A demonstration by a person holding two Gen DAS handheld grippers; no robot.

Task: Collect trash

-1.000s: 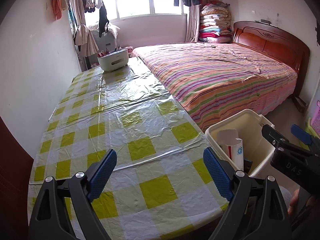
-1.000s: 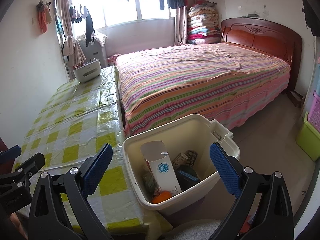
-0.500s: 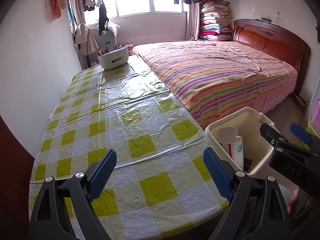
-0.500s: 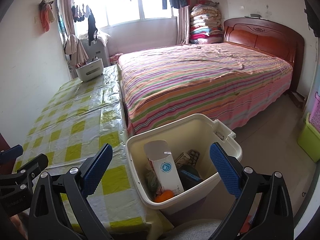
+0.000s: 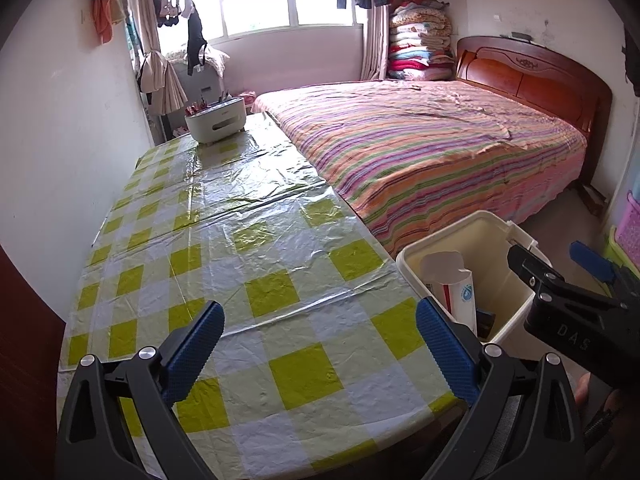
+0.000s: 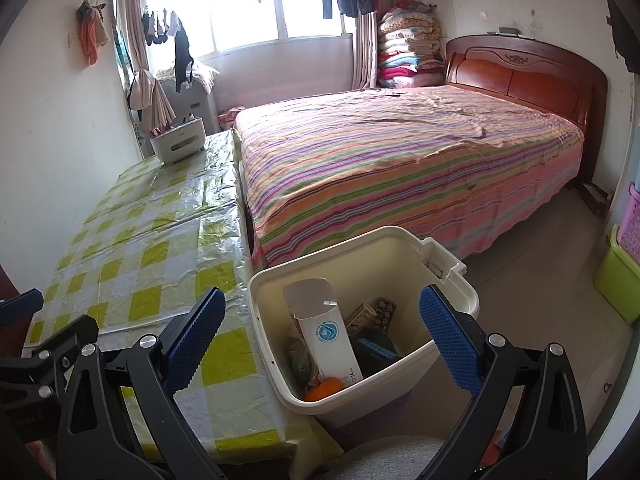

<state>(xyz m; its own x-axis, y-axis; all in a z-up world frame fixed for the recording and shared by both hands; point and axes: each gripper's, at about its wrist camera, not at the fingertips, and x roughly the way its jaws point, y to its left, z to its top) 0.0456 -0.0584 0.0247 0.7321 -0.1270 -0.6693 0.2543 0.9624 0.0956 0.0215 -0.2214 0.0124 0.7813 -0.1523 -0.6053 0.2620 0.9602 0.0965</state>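
Left wrist view: left gripper (image 5: 318, 338), jaws just opened wider, nothing between, over yellow-checked plastic tablecloth (image 5: 240, 248); cream plastic trash bin (image 5: 496, 280) lower right.

Right wrist view: right gripper (image 6: 320, 330) spread apart, empty, above bin holding white cardboard carton (image 6: 328, 336), frame centre-bottom.

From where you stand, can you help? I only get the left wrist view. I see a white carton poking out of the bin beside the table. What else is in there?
Observer: An orange round thing lies at the bottom of the bin, at the foot of the carton.
Operator: Anything behind the carton?
Observer: What looks like a pill strip, leaning by the far wall.
Operator: Is the right gripper holding something?
Observer: No. The right gripper hovers over the bin, jaws wide open and empty.
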